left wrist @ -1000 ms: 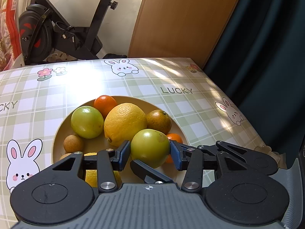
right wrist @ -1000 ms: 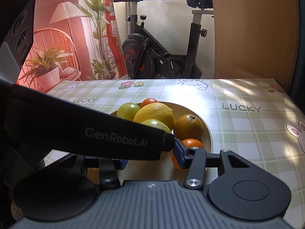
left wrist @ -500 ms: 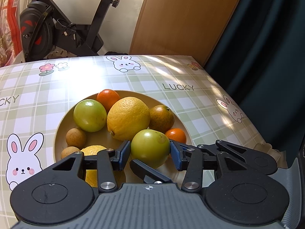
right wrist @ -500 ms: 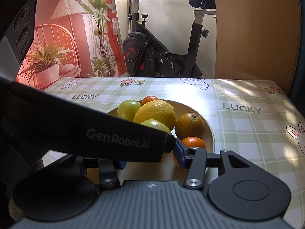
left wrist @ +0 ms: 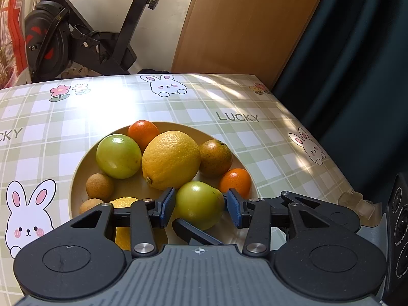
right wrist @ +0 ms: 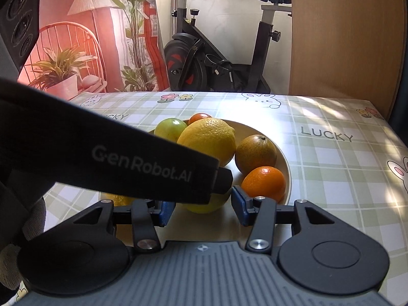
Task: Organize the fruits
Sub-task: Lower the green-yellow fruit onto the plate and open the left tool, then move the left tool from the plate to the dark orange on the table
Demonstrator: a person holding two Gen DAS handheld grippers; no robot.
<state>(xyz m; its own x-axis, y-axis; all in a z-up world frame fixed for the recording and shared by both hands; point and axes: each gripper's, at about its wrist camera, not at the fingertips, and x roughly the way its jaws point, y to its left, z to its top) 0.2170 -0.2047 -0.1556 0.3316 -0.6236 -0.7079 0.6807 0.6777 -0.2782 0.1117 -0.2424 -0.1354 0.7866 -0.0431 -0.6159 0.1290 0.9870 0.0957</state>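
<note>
A green fruit (left wrist: 200, 207) lies at the near rim of the beige plate (left wrist: 76, 186). My left gripper (left wrist: 200, 210) has its blue pads against the fruit's two sides. In the right wrist view the same green fruit (right wrist: 207, 205) lies between the pads of my right gripper (right wrist: 202, 209). The left gripper's black housing (right wrist: 142, 163) crosses over the fruit and hides where those pads meet it. On the plate also lie a big lemon (left wrist: 170, 160), another green fruit (left wrist: 118, 156), two tangerines (left wrist: 234, 182), a brownish orange (left wrist: 215, 158) and small brown fruits (left wrist: 99, 186).
The plate stands on a checked tablecloth with rabbits (left wrist: 28, 211) and "LUCKY" lettering. The table's right edge (left wrist: 331, 163) drops off beside a dark curtain. An exercise bike (right wrist: 216, 58) and a wooden panel (left wrist: 242, 25) stand behind the table.
The green fruit now lies a little lower between the left pads. In the right wrist view the left gripper's housing has risen and now covers the fruit's top. The plate has shifted slightly up in both views.
</note>
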